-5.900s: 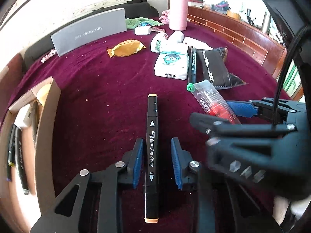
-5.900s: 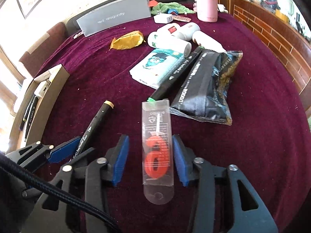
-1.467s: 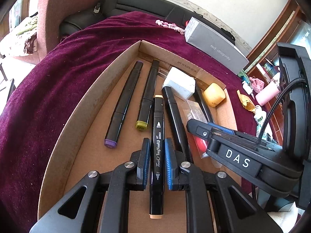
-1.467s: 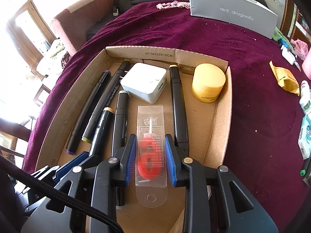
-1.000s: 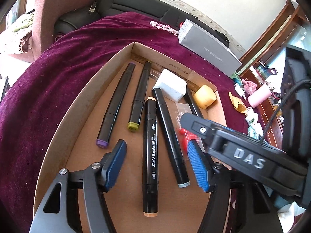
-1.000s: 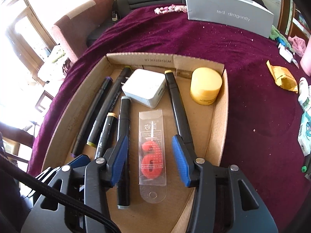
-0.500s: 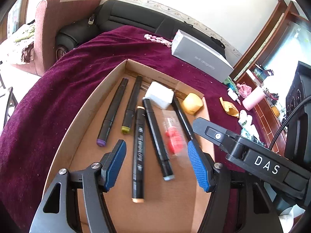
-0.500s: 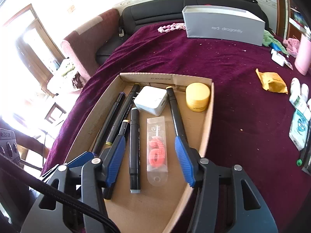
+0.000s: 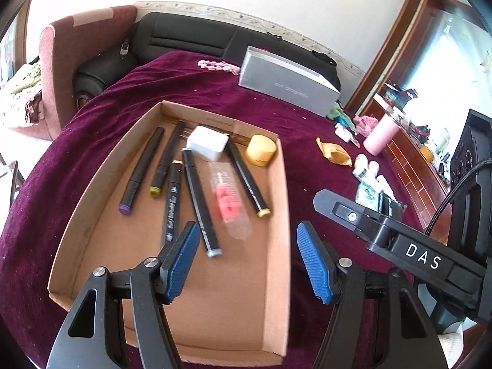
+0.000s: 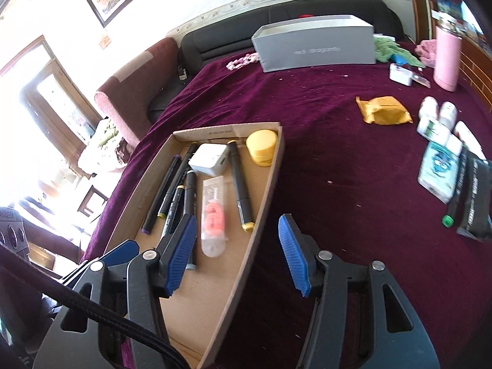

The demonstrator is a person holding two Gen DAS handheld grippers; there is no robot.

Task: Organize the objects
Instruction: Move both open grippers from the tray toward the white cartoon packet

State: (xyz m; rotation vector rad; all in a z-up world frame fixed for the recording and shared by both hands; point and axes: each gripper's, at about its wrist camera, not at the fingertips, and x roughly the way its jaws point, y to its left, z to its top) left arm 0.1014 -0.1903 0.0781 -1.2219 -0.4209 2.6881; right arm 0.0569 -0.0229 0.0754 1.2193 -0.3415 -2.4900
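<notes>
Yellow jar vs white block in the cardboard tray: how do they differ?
Shape: the yellow jar is a round, squat cylinder; the white block is boxy with rounded corners. Colour: the jar is yellow, the block white. Place: the jar sits in the far right corner of the cardboard tray; the block sits left of it, with a black marker between them. Both lie at the tray's far end, ungripped.
</notes>
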